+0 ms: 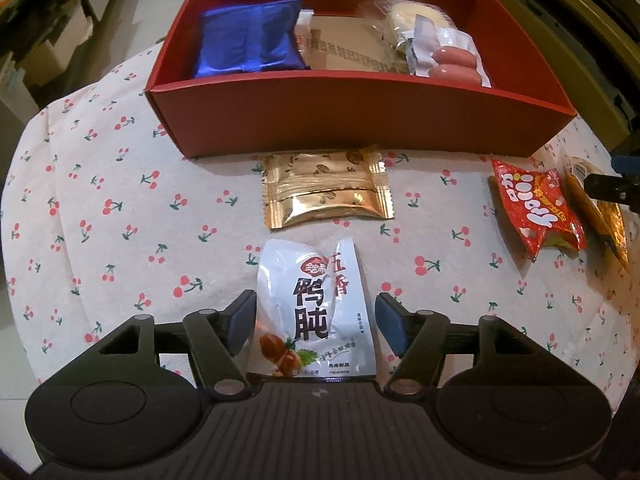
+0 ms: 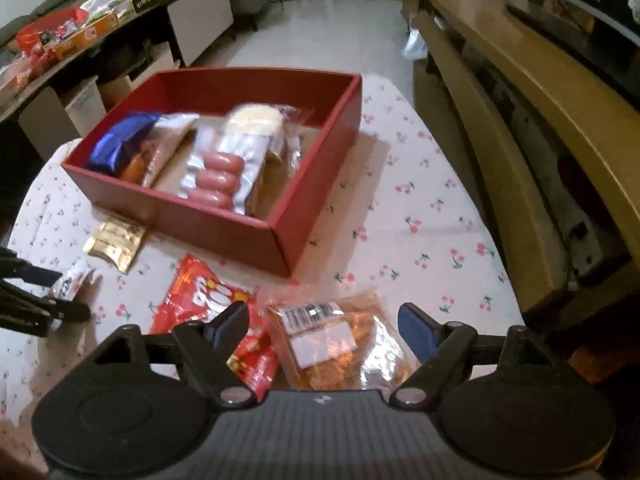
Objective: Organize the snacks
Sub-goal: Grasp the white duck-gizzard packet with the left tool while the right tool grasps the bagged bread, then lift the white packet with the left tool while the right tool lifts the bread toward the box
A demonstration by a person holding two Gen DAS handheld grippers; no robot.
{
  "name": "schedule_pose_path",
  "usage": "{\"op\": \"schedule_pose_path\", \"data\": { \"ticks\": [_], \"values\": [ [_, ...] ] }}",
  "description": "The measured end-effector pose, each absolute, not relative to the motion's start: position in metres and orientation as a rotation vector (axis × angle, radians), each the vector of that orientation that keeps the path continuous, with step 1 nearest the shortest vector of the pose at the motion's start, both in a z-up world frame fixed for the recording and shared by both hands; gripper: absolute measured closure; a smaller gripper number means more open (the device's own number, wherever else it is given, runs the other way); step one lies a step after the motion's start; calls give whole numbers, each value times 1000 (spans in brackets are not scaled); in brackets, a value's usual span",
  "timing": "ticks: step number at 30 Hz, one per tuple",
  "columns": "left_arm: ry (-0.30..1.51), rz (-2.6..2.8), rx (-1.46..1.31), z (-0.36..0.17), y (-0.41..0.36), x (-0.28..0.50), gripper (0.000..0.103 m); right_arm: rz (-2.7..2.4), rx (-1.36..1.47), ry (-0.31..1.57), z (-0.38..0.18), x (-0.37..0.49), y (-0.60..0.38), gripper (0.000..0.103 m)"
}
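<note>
The left hand-held gripper (image 1: 316, 316) stands wide, its two blue-padded fingers flanking the white foil pouch printed with black Chinese characters (image 1: 316, 312), which lies flat on the cherry-print cloth of the counter (image 1: 120, 208). The pouch sits directly ahead between the fingers, its long axis running along the line of the fingers toward the box, so closing across its narrow width looks the natural next move; whether the pads already touch it I cannot tell. Just beyond lies a gold foil wafer packet (image 1: 326, 190), its long axis crosswise, close to the near wall of the red rectangular cardboard box (image 1: 360, 116). Inside the box rest a blue foil bag (image 1: 248, 38), a tan paper-wrapped packet (image 1: 352, 52), a pale round cake in clear wrap (image 1: 412, 16) and a clear pack of pink sausages (image 1: 456, 64). The right hand-held gripper (image 2: 324, 322) is also wide, holding nothing, poised over a clear orange-tinted packet with a barcode label (image 2: 332, 340), with a red crinkly snack bag (image 2: 200, 300) just to its left. The left hand is the nearer one to the white pouch.
</note>
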State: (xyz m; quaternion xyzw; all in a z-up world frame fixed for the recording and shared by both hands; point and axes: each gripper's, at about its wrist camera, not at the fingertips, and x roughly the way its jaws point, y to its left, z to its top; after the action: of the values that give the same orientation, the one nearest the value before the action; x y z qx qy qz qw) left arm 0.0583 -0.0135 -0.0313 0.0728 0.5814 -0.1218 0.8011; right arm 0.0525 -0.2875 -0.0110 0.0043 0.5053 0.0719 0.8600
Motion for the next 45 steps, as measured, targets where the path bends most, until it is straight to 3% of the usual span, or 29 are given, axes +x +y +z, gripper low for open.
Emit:
{"op": "schedule_pose_path", "data": {
  "ticks": [6,18,19,23,28,34,45],
  "values": [
    [1254,-281,159,-33,-18,56,22,199,15,1150,-30,55,-288,13],
    [1254,-292,177,-36,-19,55,18,207,-76,1162,-32,50,-270,13],
    [1254,-291,181,-36,-20,55,18,199,-79,1155,-32,50,-269,15],
    [1251,-276,190,-33,-21,54,25,157,-51,1122,-28,50,-266,42],
    [1273,-267,196,-28,-14,48,35,121,-39,1118,-25,43,-259,55],
    [1277,-280,179,-24,-4,29,35,114,21,1099,-11,16,-257,60],
    [1265,-313,248,-27,-19,8,34,254,22,1164,-19,-10,-219,57]
  ]
}}
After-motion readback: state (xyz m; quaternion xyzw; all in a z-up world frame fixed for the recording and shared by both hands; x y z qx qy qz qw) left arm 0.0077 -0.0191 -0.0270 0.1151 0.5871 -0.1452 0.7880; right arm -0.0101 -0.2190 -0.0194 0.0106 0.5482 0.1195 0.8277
